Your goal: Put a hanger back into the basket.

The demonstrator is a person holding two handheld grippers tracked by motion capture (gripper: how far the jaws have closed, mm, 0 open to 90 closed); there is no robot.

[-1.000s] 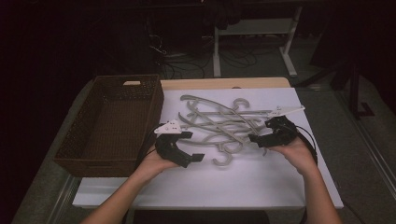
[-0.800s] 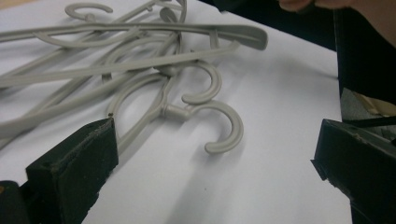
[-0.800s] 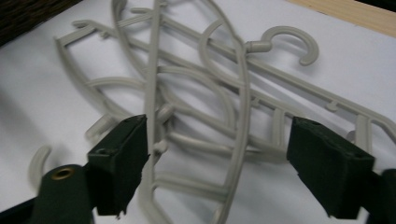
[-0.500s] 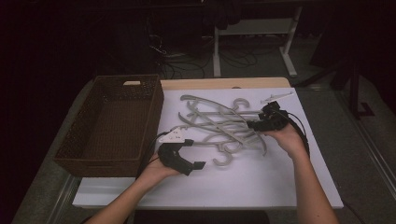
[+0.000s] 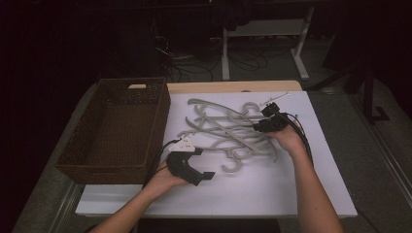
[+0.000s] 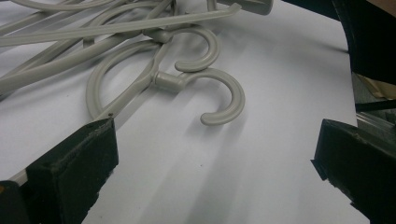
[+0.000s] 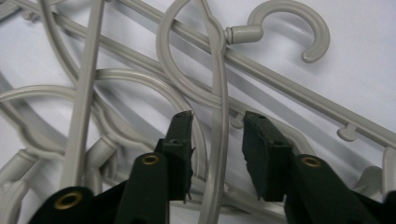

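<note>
Hangers (image 5: 226, 131), grey plastic, are piled in a tangle at approx. the centre of the white table sheet (image 5: 291, 194), w/ a brown wicker basket (image 5: 116, 128) at 9 o'clock of the pile. Right gripper (image 5: 265, 122) is seen at the pile's 3 o'clock edge; in the right gripper view its jaws stand part-open either side of one thin hanger arm (image 7: 218, 126), not yet closed on it. Left gripper (image 5: 194, 167) is held at 7 o'clock of the pile, jaws spread wide & empty, w/ two hooks (image 6: 219, 93) ahead at 12 o'clock in the left gripper view.

Handling, as judged: hangers are light, stiff, smooth, so likely slippery under the pads. Hooks & arms are interlocked, so neighbours may be dragged along when one is lifted. Best hold is prob. the straight arm near the neck, gripped squarely; a thin rod can pivot if taken off-centre.
</note>
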